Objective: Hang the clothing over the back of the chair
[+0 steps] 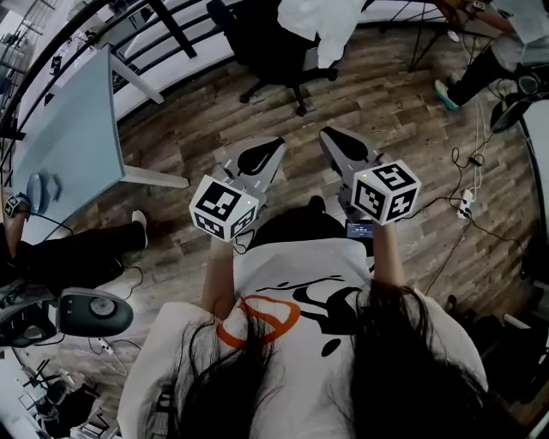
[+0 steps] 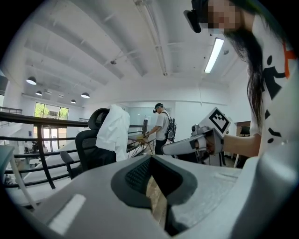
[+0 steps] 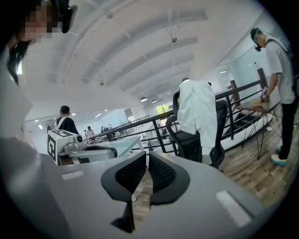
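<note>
At twelve o'clock a white cloth shirt (image 1: 319, 26) hangs down the black office chair (image 1: 273, 62); my right tongs (image 1: 331, 135) sit nearer than my left tongs (image 1: 271, 146), both closed, empty

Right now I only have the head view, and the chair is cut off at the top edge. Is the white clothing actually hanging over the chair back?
Observer: Yes. In the right gripper view the white clothing drapes over the backrest of the black chair and hangs down its rear side.
Operator: Is anything caught in the fingers?
Observer: No. Each gripper view shows its own fingers closed together with nothing held, on both the left gripper and the right gripper.
</note>
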{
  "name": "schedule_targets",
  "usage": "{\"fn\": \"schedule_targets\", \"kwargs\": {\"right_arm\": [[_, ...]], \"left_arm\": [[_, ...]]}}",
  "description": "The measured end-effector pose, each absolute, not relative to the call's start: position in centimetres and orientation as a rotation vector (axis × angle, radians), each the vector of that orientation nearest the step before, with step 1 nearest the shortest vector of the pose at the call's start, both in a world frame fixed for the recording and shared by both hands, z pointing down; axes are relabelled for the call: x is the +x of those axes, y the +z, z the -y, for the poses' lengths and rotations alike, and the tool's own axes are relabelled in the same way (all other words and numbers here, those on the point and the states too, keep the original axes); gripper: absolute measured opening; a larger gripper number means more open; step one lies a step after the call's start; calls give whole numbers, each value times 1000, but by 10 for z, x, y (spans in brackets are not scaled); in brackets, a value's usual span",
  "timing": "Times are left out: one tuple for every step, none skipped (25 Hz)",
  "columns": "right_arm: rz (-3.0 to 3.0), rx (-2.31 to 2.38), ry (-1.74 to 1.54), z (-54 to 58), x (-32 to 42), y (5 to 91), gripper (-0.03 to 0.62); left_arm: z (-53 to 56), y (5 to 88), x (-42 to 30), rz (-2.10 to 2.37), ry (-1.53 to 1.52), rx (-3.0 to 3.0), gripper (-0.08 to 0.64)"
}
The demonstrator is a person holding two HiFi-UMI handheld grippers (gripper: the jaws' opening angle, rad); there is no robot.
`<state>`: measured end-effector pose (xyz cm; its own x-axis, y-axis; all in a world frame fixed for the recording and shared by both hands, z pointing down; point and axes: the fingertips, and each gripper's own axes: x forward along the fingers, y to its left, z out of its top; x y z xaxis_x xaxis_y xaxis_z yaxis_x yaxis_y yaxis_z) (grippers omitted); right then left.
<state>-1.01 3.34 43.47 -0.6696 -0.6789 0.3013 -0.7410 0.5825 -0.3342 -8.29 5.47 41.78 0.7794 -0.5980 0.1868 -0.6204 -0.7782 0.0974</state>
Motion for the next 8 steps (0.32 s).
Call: {"fn": "schedule_targets", "kwargs": {"right_arm": [[2665,1209,663,-34,-10,435,40],[2664,1213,664,-35,-11,435,40],[2665,1216,665,-36,-12,436,40],[2667,1218,664,-35,-13,436,40],[2669,1220,661,-35,-13,436,40],[2671,1222,657,-33,-13,436,38],[2672,1225,651,-31,-13,436,40],[2673,1228,646,-30,-12,436,40]], "left_arm": [[-57,419,-83,965,217,2818,0],[-58,419,-84,961,219,2819,2],[-58,420,-85,960,222,2822,0],[-58,420,-85,959,225,2825,2],[-57,421,-85,958,228,2831,0],[-56,421,-85,958,230,2837,0],[-54,421,-85,959,232,2845,2],[-52,420,-85,960,234,2853,2]]}}
